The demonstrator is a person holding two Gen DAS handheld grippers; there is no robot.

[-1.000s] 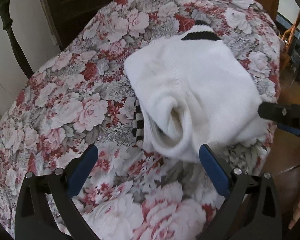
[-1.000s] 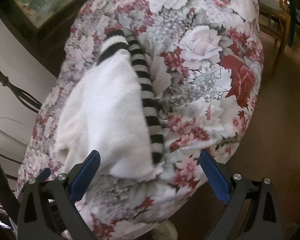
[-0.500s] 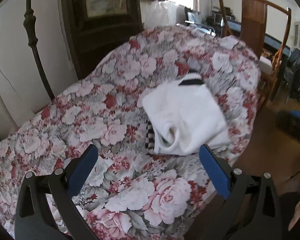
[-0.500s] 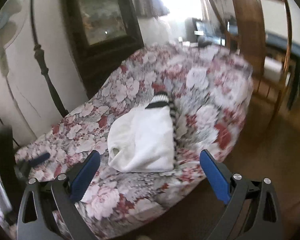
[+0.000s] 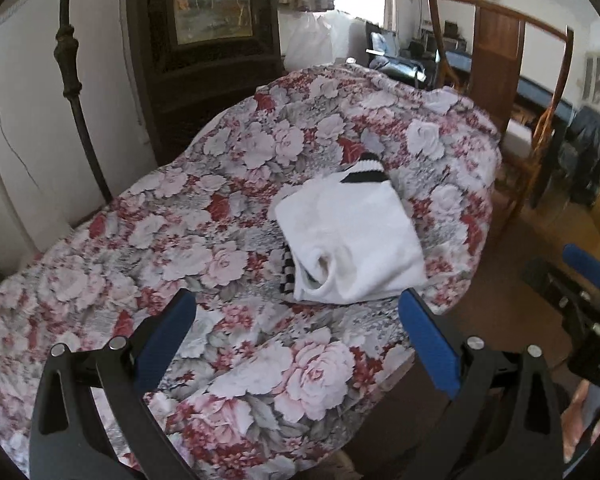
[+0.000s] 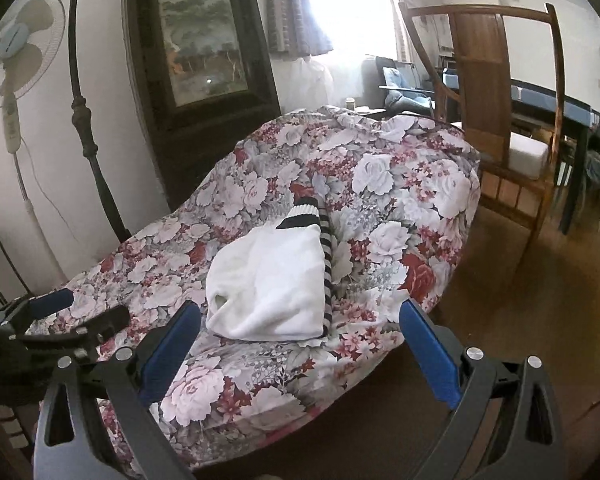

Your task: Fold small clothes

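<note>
Both my grippers are spread wide with nothing in them. My left gripper and right gripper hang over the near edge of the floral bedspread. Just beyond their tips lies the folded white garment with black-and-white striped trim, untouched.

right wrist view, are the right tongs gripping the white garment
No, the right tongs stand open and empty, apart from the folded white garment, which lies on the floral cover.
</note>
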